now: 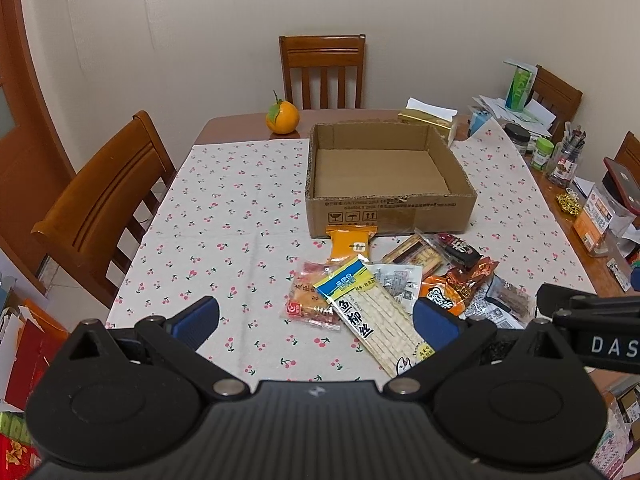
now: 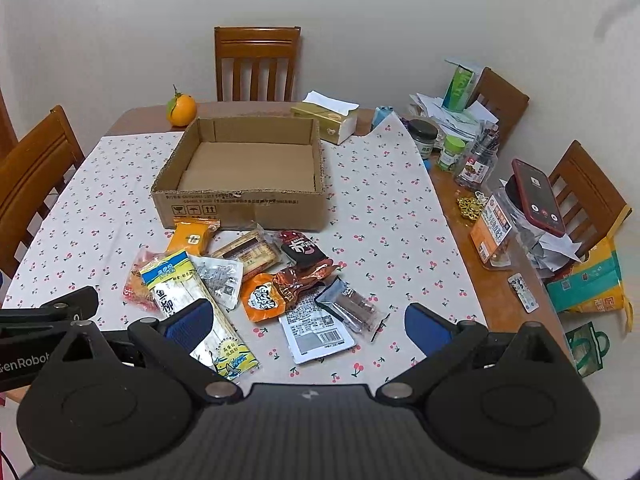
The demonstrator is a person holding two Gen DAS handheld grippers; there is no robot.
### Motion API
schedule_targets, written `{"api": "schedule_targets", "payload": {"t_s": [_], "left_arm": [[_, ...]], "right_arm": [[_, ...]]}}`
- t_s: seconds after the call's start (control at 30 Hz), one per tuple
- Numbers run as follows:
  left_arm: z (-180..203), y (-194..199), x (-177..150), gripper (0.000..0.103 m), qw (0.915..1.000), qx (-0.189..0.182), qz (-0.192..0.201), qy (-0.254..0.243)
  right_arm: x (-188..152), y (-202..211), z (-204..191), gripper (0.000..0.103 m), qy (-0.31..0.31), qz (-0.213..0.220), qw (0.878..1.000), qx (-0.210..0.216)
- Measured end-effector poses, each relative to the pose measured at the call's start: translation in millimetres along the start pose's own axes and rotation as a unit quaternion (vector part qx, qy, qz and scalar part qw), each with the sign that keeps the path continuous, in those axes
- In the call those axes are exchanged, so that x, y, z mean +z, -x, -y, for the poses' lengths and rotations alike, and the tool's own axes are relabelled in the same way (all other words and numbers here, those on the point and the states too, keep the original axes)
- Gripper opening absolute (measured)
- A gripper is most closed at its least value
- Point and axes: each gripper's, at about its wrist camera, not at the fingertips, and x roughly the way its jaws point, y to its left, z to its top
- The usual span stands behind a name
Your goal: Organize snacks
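Both my grippers, left gripper [image 1: 316, 322] and right gripper [image 2: 308, 320], spread wide, holding nothing, above snack pile [image 2: 256, 276]. Pile lies on cherry tablecloth [image 2: 380, 208], just before empty cardboard box [image 2: 244, 204]; orange packet [image 2: 192, 236] touches box front.

Matt corrugated cardboard box [image 2: 240, 172], glossy plastic snack packets [image 2: 256, 280], printed cloth table cover [image 2: 380, 208], polished wood chairs [image 2: 256, 60]

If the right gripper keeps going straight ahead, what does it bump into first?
Probably the snack pile: the right gripper, open, points at the white barcode packet, though depth is hard to judge.
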Motion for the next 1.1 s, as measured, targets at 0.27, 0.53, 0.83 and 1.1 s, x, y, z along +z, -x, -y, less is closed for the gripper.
{"api": "schedule_targets", "payload": {"t_s": [0.27,0.53,0.83,1.1], "left_arm": [[0.4,-1.0,0.1,0.102,1.0000,0.000,0.000,0.002],[2.3,-1.6,0.2,0.102,1.0000,0.001,0.000,0.003],[3.7,-1.4,0.3,0.102,1.0000,0.000,-0.001,0.004],[-0.2,-3.7,1.3,0.102,1.0000,-0.004,-0.004,0.005]], "right_arm": [[0.6,-1.6,1.4,0.103,0.000,0.000,1.000,0.001],[1.1,-1.9,1.8,0.103,-0.001,-0.001,1.000,0.001],[2.4,-2.6,2.3,0.103,-0.001,-0.001,1.000,0.000],[5.4,-5.3,1.6,0.103,0.000,-0.001,1.000,-0.002]]}}
